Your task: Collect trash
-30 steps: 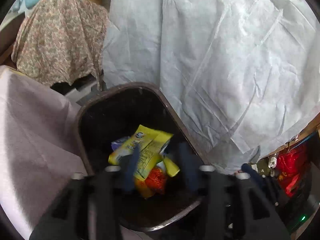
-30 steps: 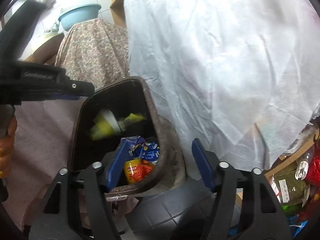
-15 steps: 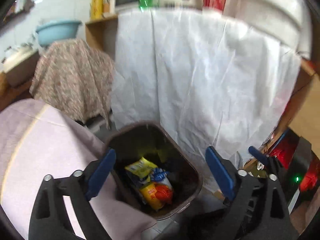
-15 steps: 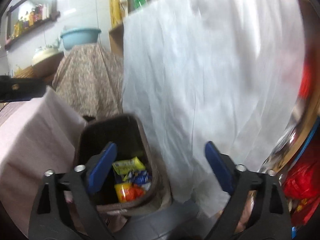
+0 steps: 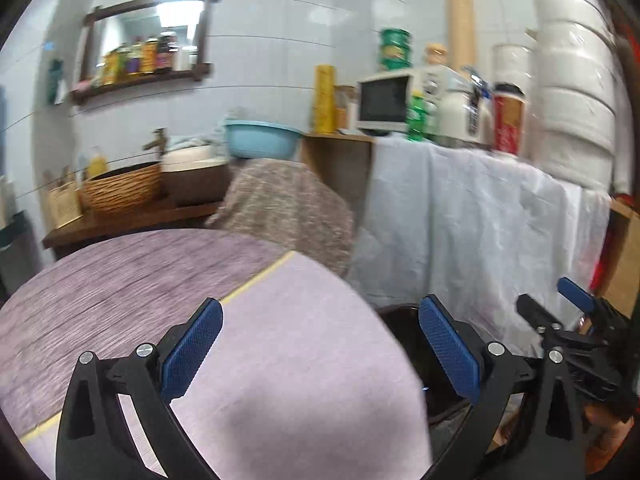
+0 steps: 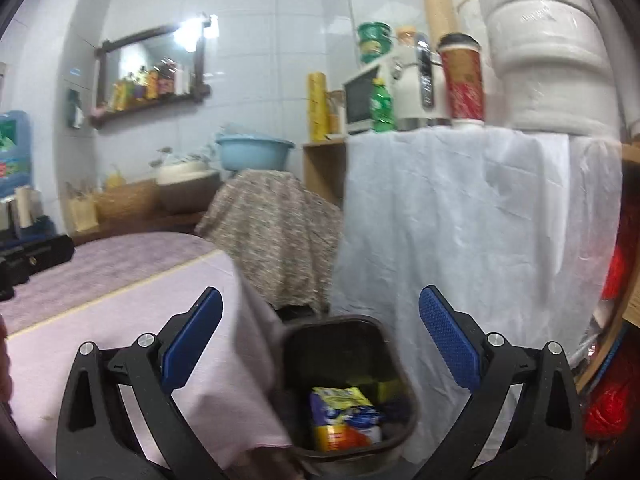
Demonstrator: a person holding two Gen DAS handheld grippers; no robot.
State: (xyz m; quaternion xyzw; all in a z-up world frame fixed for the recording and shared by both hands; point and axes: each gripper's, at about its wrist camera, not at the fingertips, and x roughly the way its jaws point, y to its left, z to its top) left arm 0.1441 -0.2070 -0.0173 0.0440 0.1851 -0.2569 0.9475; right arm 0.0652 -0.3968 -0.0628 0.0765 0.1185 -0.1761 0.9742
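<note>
Down beside the table's (image 6: 120, 320) draped edge, the dark bin (image 6: 348, 392) holds crumpled yellow, blue and orange wrappers (image 6: 344, 420); both the left gripper (image 5: 320, 354) and right gripper (image 6: 320, 344) gape wide, empty.

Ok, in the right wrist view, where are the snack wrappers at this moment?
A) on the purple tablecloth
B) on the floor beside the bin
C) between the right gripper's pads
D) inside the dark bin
D: the snack wrappers lie inside the dark bin, while the right gripper is open and holds nothing.
</note>
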